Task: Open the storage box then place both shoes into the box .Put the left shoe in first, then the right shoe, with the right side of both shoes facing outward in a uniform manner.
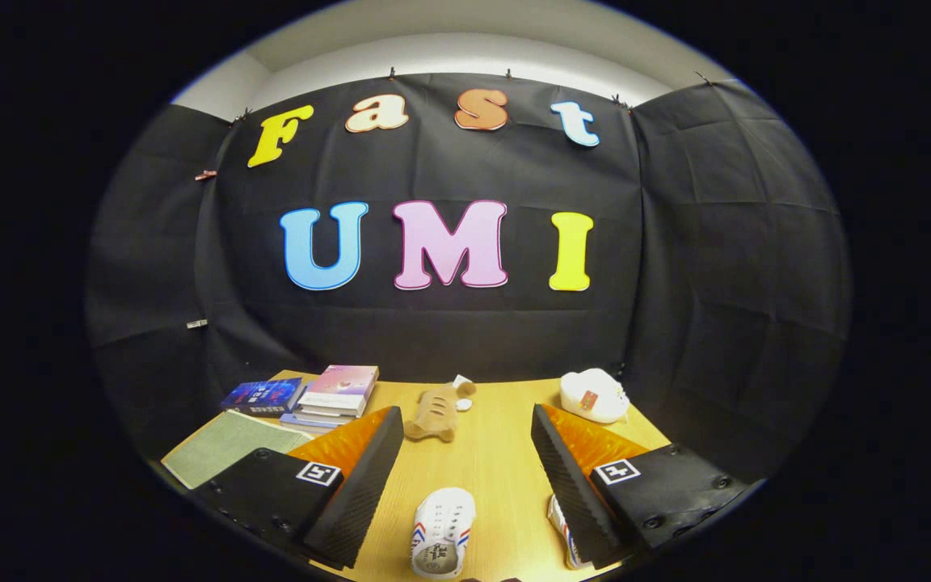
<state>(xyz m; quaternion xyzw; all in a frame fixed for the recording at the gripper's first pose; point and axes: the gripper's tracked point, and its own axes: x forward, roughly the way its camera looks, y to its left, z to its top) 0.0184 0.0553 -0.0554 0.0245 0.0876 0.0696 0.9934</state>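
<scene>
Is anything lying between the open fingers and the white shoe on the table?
Nothing visible. The gripper is open, and the white shoe lies on bare table between its fingers. The second shoe lies partly behind the right finger.

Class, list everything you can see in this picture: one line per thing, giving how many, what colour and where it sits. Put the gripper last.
table: one, light wood, under everything.
shoes: two, white with red and blue stripes; one between the fingers, one partly hidden by a finger.
plush toy: one, tan, beyond the fingers.
white object: one, far corner; kind unclear.
books: a small stack, pink and blue covers.
mat: one, grey-green, beside the books.
gripper: one, fingers open, holding nothing.
</scene>
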